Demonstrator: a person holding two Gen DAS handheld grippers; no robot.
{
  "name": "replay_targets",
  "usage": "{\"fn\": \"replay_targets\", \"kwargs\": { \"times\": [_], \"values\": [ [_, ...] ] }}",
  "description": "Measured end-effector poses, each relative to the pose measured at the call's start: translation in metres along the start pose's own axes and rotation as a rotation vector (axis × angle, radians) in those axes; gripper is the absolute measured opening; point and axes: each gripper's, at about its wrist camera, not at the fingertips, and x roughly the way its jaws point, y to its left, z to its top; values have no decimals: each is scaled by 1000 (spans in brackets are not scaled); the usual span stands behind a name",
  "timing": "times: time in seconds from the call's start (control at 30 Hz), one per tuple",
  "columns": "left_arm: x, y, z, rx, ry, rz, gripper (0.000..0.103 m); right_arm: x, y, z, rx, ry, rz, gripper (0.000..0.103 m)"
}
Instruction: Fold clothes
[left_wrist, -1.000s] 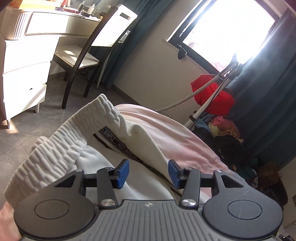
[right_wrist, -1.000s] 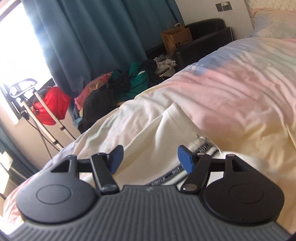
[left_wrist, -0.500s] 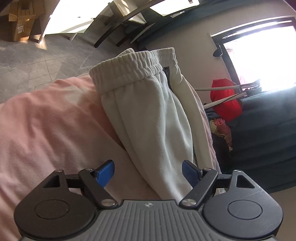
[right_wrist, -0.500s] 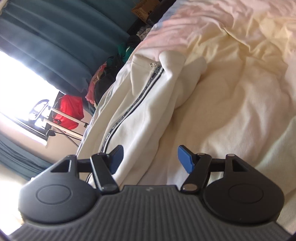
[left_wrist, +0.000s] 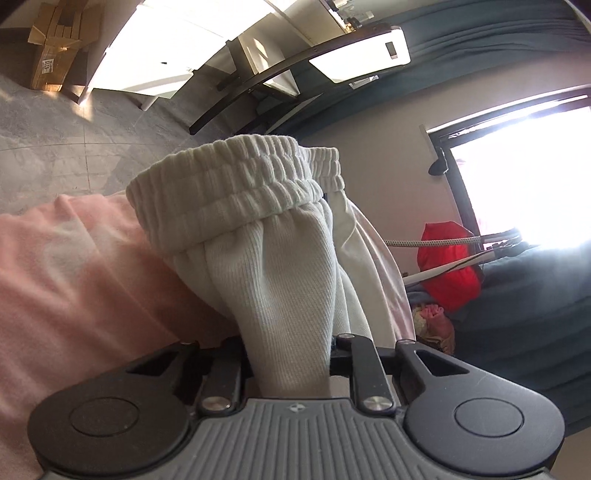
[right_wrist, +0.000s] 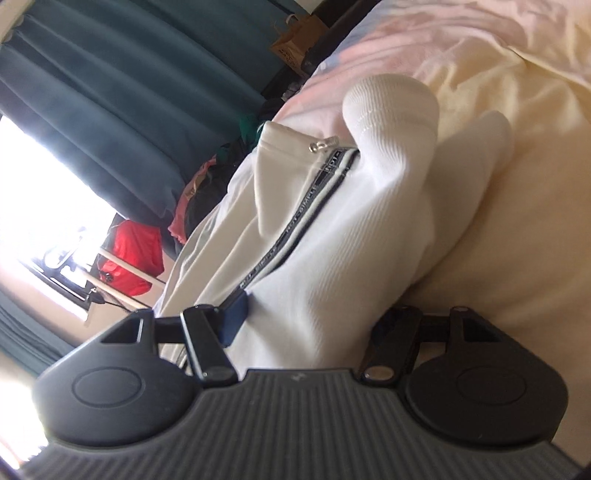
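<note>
Between the closing jaws of the left gripper (left_wrist: 291, 363): a bunched fold of white sweatpants (left_wrist: 280, 280), pinched on both sides, pads hidden by the cloth. Past that grip, same garment: ribbed elastic waistband (left_wrist: 236, 184) standing up in a curl, with the pink bedcover (left_wrist: 74, 288) beneath and to its left. Beyond the sweatpants, left wrist view: grey tiled floor (left_wrist: 55, 147), dark chair (left_wrist: 295, 70), cardboard box (left_wrist: 51, 59), red bag (left_wrist: 448, 273), bright window (left_wrist: 524, 173). Between the jaws of the right gripper (right_wrist: 314, 325), which are set wide and easing inward: a thick white fold of the sweatpants (right_wrist: 332, 258); blue pad (right_wrist: 234, 319) of one finger against the cloth beside the lettered side stripe (right_wrist: 295, 229), the other pad hidden under the fold, so whether that side presses cannot be told. Beside the stripe's far end: small metal zip pull (right_wrist: 323, 144). Right of the sweatpants: cream and pink bedding (right_wrist: 517, 206). Left of the sweatpants: teal curtain (right_wrist: 110, 92), heap of clothes (right_wrist: 207, 184).
</note>
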Motion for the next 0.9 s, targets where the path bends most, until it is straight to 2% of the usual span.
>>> {"fn": "replay_targets", "kwargs": {
  "times": [0.1,0.13,0.3,0.47,0.63,0.77,0.9],
  "values": [
    [-13,-13,4,8,-21,-6,11,12,8,7,-27,0,-57,40],
    [-15,-20,6,5,-27,-12,10,14,11,10,-36,3,-81,14],
    [-36,-40,21,-1,-29,-22,7,-16,24,24,-52,-11,-59,10],
    [-80,-26,29,-4,-22,-34,7,-69,28,26,-107,10,-46,10],
    [-141,4,39,-5,5,-38,7,-126,4,12,-79,47,-53,10],
    [-210,40,42,40,31,-62,7,-184,-26,-5,-2,53,-51,10],
    [-261,83,34,103,71,-42,7,-216,-42,-13,25,110,-134,10]
  ]
}}
